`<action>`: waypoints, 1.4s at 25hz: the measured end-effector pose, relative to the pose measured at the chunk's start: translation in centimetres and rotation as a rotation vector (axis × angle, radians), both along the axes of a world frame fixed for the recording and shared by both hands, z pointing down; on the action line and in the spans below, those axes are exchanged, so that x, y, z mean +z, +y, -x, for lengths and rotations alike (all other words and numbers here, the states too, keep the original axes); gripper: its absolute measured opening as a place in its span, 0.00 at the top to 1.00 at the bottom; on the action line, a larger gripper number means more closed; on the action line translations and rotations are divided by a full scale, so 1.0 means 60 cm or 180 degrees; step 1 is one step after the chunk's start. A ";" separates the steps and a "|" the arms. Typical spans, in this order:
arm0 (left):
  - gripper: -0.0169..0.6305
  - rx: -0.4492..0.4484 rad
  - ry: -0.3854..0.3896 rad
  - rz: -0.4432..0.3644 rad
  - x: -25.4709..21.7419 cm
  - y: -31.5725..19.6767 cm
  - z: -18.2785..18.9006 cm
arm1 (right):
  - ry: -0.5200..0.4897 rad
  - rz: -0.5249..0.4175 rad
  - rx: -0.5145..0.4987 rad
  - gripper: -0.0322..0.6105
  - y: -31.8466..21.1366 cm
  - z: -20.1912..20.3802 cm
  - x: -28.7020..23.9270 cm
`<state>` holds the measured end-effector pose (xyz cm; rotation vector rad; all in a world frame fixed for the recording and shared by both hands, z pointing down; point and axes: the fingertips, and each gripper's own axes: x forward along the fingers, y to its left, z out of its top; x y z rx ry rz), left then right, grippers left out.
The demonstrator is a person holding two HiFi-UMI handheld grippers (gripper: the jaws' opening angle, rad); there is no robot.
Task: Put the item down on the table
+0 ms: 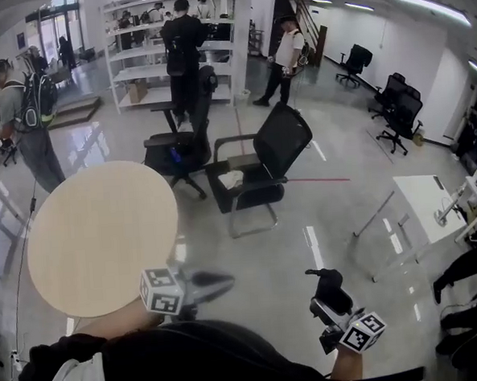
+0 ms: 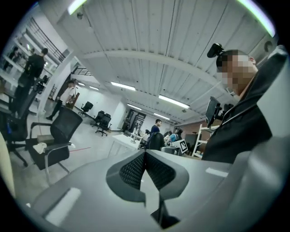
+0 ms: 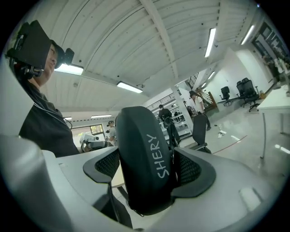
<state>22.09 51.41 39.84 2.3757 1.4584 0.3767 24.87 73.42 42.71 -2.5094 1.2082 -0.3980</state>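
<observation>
Black and oval, the case (image 3: 144,167) carries the word SHERY in white along its side. It stands upright between the jaws of the right gripper (image 1: 325,295), whose ribbed pads (image 3: 192,170) press on it from both sides. From where I stand, the person holds that gripper low at their right side, so the case hangs over the glossy grey floor (image 1: 329,228), well apart from the table and touching nothing else.

The left gripper (image 2: 145,153) is pressed together, its two meshed tips meeting in a point with nothing between them. It is held in front of the person's chest, just beside the near edge of the round table (image 1: 96,235), whose pale wood top lies to the person's left.

Beyond the table a black office chair (image 1: 183,145) and a black mesh-backed chair (image 1: 262,162) stand close together, the second with a crumpled white cloth (image 1: 231,179) on its seat. A thin red line (image 1: 318,179) runs across the floor beside them. Farther back, people stand at white shelving (image 1: 145,50), and a white desk (image 1: 425,202) sits off to the right.
</observation>
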 end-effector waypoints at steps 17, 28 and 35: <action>0.98 -0.1064 0.0060 0.0300 0.034 -0.312 -0.221 | 0.0104 0.0262 -0.1079 0.35 -0.358 -0.325 -0.033; 0.98 -0.1448 0.0157 0.0325 0.045 -0.433 -0.410 | 0.0138 0.0371 -0.1426 0.35 -0.487 -0.539 -0.042; 0.98 -0.1972 0.0173 0.0255 0.032 -0.360 -0.445 | 0.0149 0.0336 -0.1895 0.35 -0.445 -0.621 -0.032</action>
